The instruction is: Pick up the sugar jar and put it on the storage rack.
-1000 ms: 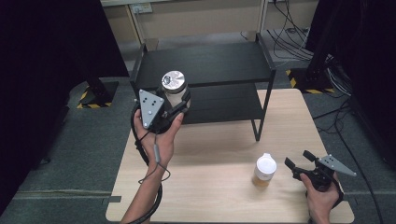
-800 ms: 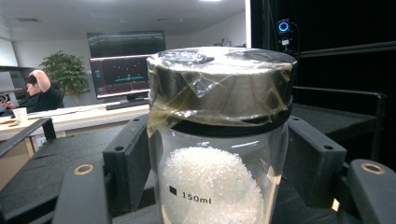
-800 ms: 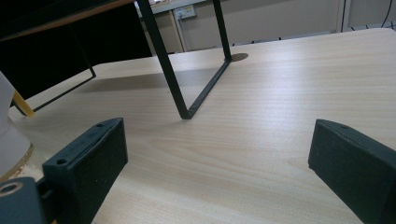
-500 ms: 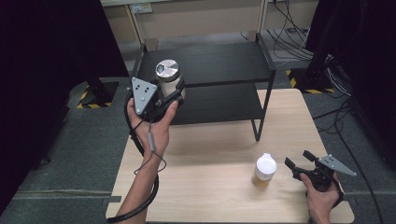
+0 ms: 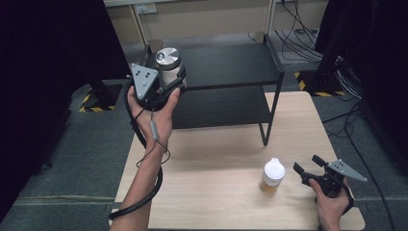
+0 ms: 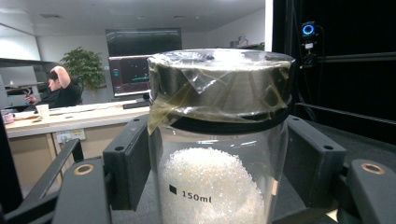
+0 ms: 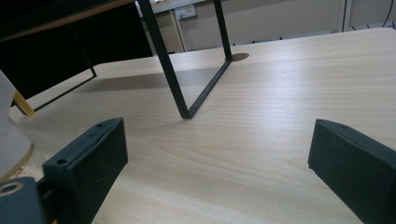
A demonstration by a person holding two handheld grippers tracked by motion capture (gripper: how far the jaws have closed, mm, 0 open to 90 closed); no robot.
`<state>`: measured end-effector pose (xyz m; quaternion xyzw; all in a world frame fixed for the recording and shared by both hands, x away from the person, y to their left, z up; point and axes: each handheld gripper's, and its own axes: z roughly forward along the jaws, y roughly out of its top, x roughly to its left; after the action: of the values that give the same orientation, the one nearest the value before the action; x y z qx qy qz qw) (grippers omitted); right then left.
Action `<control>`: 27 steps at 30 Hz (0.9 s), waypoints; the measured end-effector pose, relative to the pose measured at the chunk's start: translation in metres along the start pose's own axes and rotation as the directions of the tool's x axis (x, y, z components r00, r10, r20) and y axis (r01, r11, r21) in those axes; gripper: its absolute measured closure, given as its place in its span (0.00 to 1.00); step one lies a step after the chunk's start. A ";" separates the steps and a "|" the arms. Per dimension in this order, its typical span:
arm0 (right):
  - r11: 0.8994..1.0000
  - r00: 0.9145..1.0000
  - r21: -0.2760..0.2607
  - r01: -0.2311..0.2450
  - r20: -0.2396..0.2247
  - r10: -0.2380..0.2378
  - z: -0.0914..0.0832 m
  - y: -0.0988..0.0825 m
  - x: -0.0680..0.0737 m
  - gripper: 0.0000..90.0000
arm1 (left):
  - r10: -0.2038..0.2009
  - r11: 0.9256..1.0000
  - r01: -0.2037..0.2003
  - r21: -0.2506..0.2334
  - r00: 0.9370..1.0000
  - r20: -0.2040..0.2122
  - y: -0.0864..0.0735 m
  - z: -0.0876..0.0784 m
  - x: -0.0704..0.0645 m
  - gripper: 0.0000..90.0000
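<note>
We take the black two-tier shelf (image 5: 226,67) as our landmark: the left gripper (image 5: 169,85) hangs over its near-left corner with its jaws clamped on the glass body of a jar (image 5: 168,65), just under the metal lid (image 6: 219,81), so the jar is in the air above the top tier and not resting on it. In the left gripper view we see white granules inside the jar and clear tape wrinkled over the lid. The glass is smooth and the pads grip only a narrow band of it, so we judge that a tilt of the wrist could let the jar slide or pivot between them. If we lower it too close to the corner, its base could catch the shelf's edge, or land half off the tier and tip toward the floor on the left. The right gripper (image 5: 308,169) rests on the wooden table (image 5: 216,202) in front of the shelf, its jaws wide apart with nothing between them, near a small white-capped bottle (image 5: 273,174); a careless sweep there could knock that bottle over.
</note>
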<state>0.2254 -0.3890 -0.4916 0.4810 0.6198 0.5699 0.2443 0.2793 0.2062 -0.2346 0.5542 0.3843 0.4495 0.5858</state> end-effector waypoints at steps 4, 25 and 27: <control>1.000 1.000 -0.001 -0.001 -0.002 0.001 0.000 0.000 0.000 0.06 | -0.006 1.000 0.006 0.003 1.000 -0.013 0.003 0.007 0.000 0.35; 1.000 1.000 0.001 0.001 -0.009 -0.001 0.000 0.000 -0.002 0.06 | -0.028 0.999 0.032 0.042 0.996 -0.080 -0.002 0.037 0.005 0.34; 1.000 1.000 0.002 0.003 -0.010 -0.003 0.000 0.000 -0.002 0.06 | -0.030 0.999 0.034 0.040 0.996 -0.084 -0.003 0.039 0.005 0.34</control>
<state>0.2262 -0.3903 -0.4917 0.4776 0.6223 0.5712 0.2416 0.3178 0.1995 -0.2337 0.5408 0.4267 0.4547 0.5646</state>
